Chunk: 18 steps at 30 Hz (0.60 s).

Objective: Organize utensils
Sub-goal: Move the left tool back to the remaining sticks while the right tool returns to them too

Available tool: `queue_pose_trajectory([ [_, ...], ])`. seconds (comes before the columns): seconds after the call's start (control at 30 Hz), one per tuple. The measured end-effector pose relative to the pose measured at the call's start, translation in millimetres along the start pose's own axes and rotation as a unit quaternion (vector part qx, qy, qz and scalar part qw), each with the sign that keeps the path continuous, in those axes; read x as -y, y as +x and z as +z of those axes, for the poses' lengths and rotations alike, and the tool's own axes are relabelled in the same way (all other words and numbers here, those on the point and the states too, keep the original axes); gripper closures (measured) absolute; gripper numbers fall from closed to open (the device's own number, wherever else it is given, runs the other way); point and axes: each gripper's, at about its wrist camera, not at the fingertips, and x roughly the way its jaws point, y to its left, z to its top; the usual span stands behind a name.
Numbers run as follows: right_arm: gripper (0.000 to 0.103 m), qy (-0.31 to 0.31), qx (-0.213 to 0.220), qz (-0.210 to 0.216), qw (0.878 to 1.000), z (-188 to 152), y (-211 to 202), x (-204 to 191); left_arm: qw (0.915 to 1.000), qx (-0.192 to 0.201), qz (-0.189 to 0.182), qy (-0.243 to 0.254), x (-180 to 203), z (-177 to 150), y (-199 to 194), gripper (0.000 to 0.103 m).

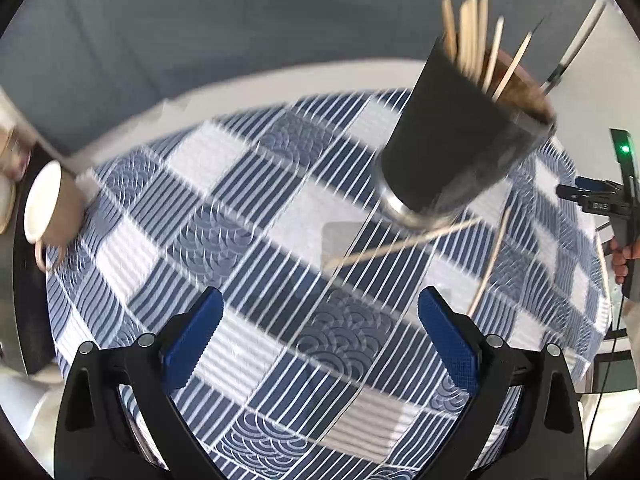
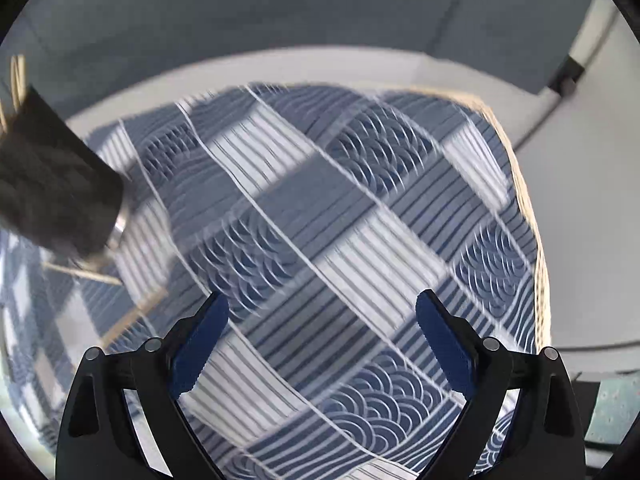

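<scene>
A dark cylindrical holder (image 1: 460,140) with a metal base ring is observed on the blue-and-white patterned tablecloth (image 1: 248,240), toward the far right of the left wrist view. A bundle of wooden chopsticks (image 1: 474,36) is contained in it, ends projecting above the rim. Two loose chopsticks (image 1: 404,244) are noted lying flat on the cloth just in front of the holder's base, crossing one another.

At the far left edge of the table, a brown paper cup (image 1: 50,208) with a white interior is recorded; its contents cannot be determined because of blur.

The left gripper (image 1: 320,320) is seen with its blue-padded fingers spread wide, nothing held between them. The right gripper (image 2: 322,320) is likewise spread wide and unloaded above the cloth; in its view the holder is seen at the far left edge, with the loose chopsticks below it. Both views are affected by motion blur.
</scene>
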Motion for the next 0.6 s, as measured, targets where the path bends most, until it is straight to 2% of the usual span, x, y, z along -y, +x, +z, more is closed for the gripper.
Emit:
queue_pose_trajectory([
  [0.13, 0.013, 0.019, -0.005, -0.012, 1.000, -18.9, 13.7, 13.6, 0.9993, -0.031, 0.000, -0.023, -6.8, -26.8, 19.5, 0.007],
  [0.2, 0.013, 0.010, -0.017, -0.054, 0.998, -24.2, 21.9, 16.5, 0.9985, -0.045, 0.001, -0.032, -8.2, -38.4, 28.0, 0.007],
  [0.27, 0.014, 0.006, -0.039, -0.075, 0.996, -27.1, 32.6, 21.1, 0.9978, -0.054, -0.003, -0.039, -7.4, -47.0, 33.0, 0.007],
  [0.43, 0.013, 0.027, -0.036, -0.074, 0.996, -30.5, 40.4, 39.2, 0.9977, -0.058, -0.001, -0.034, 0.1, -52.5, 34.5, 0.007],
  [0.53, 0.008, 0.018, -0.033, -0.095, 0.995, -29.0, 42.0, 49.3, 0.9978, -0.059, 0.003, -0.032, 2.7, -48.8, 37.2, 0.007],
  [0.6, 0.008, 0.016, -0.029, -0.101, 0.994, -26.4, 41.8, 56.8, 0.9981, -0.055, 0.005, -0.025, 5.1, -44.4, 38.5, 0.007],
])
